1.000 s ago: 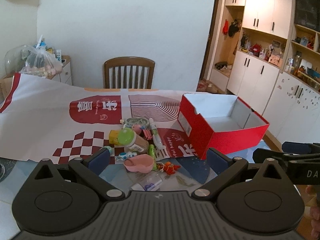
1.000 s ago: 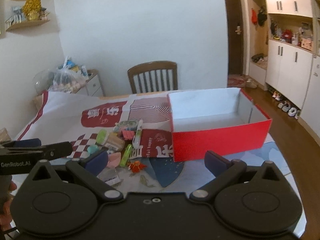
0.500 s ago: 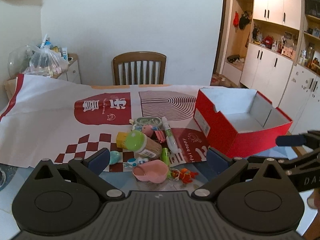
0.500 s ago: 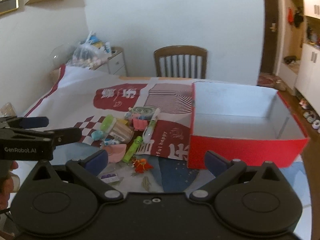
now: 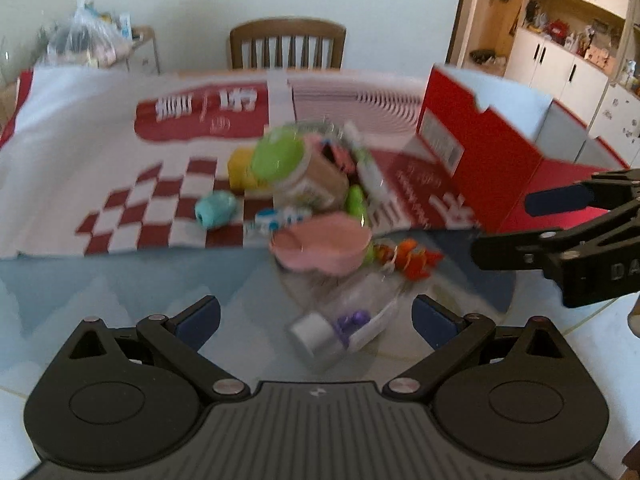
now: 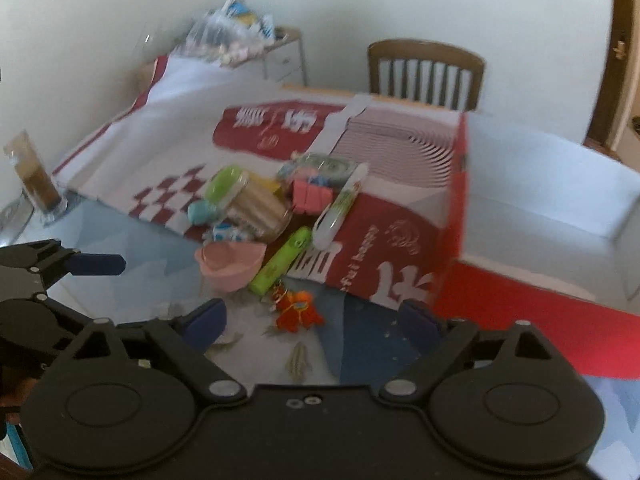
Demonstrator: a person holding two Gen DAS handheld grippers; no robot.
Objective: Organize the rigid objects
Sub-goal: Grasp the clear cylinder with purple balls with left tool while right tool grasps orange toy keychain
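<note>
A pile of small items lies on the red-and-white cloth [image 5: 100, 152]: a green-lidded jar [image 5: 296, 172], a pink bowl [image 5: 320, 246], a green marker [image 6: 282, 266] and an orange ornament [image 6: 298, 310]. An empty red box [image 5: 492, 160] stands to the right. My left gripper [image 5: 316, 320] is open just above the glass, with a clear packet [image 5: 344, 324] lying untouched between its fingertips. My right gripper [image 6: 312, 318] is open and its jaws are closing. The orange ornament lies just ahead between them, untouched. Each view shows the other gripper at its edge.
A tall glass with a brown drink [image 6: 34, 176] stands at the table's near left corner. A wooden chair [image 5: 286, 44] sits behind the table. A side cabinet with a plastic bag [image 5: 84, 40] is at the back left, white cupboards [image 5: 560, 60] at the right.
Both grippers have come down and forward towards the pile, which now looks much larger. The right view has rolled, and the right jaws stand slightly narrower.
</note>
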